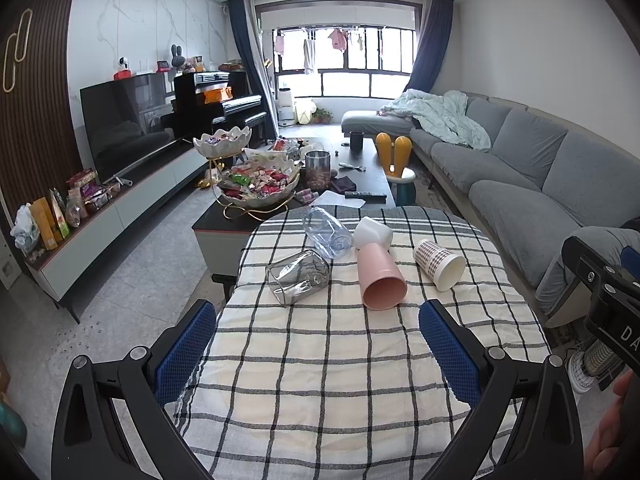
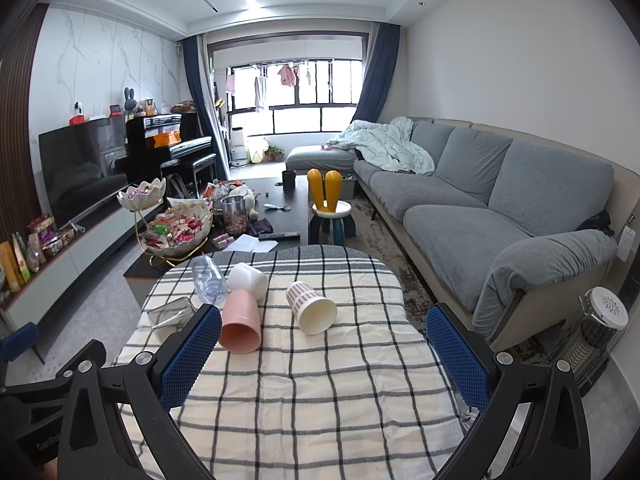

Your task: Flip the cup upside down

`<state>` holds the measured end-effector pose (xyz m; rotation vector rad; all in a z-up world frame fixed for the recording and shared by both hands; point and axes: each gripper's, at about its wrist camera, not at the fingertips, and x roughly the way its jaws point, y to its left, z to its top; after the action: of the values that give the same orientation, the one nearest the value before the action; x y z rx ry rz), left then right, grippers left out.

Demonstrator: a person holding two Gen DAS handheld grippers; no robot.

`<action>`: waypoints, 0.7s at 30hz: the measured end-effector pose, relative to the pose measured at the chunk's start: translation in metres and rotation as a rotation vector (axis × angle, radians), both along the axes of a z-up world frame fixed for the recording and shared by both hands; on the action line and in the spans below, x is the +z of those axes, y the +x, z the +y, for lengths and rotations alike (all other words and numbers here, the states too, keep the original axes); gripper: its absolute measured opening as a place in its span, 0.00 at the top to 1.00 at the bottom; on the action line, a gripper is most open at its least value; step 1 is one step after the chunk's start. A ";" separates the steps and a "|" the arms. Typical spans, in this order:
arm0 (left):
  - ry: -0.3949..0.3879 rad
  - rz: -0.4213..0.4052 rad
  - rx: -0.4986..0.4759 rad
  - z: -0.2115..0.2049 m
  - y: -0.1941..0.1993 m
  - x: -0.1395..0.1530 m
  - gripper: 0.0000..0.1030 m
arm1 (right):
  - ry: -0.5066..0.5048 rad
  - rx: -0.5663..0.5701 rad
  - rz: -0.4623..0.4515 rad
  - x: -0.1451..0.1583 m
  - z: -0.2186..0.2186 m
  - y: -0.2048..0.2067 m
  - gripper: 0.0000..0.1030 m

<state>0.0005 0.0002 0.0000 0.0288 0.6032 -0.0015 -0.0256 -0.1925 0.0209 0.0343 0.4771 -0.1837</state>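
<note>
1. We hold two tools above the near end of a small bench (image 1: 320, 380) covered with a checked cloth of black lines on cream.
2. Our left tool (image 1: 318, 354) has its blue-padded fingers (image 1: 184, 352) spread wide apart, with nothing between them, only bare cloth.
3. Our right tool (image 2: 324, 360) is likewise spread wide and holds nothing; its left pad sits in front of part of a clear glass in its own view.
4. Five cups lie on their sides at the far half of the bench, none upright.
5. The pink cup (image 1: 380, 278) lies near the middle, its open mouth turned toward us.
6. A white cup (image 1: 373, 233) lies just behind the pink one, touching its closed end.
7. A clear bluish plastic cup (image 1: 326, 232) lies left of the white cup, just beside it.
8. A clear glass cup (image 1: 298, 278) lies left of the pink cup, near the bench's left edge.
9. A paper cup with a brown checked pattern (image 1: 438, 264) lies right of the pink cup, apart from it, its white mouth facing us and slightly right.
10. Beyond the bench stands a dark coffee table (image 1: 360, 184) carrying a tiered bowl of wrapped sweets (image 1: 256, 184).
11. A grey sofa (image 1: 540, 176) runs along the right wall, with a television (image 1: 124, 128) on the left.
</note>
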 end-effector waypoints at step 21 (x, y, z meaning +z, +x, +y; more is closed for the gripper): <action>0.000 0.001 0.001 0.000 0.000 0.000 0.00 | 0.004 -0.001 0.006 -0.001 -0.001 0.000 0.00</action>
<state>0.0008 0.0004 0.0000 0.0285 0.6046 -0.0009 -0.0252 -0.1935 0.0197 0.0377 0.4832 -0.1839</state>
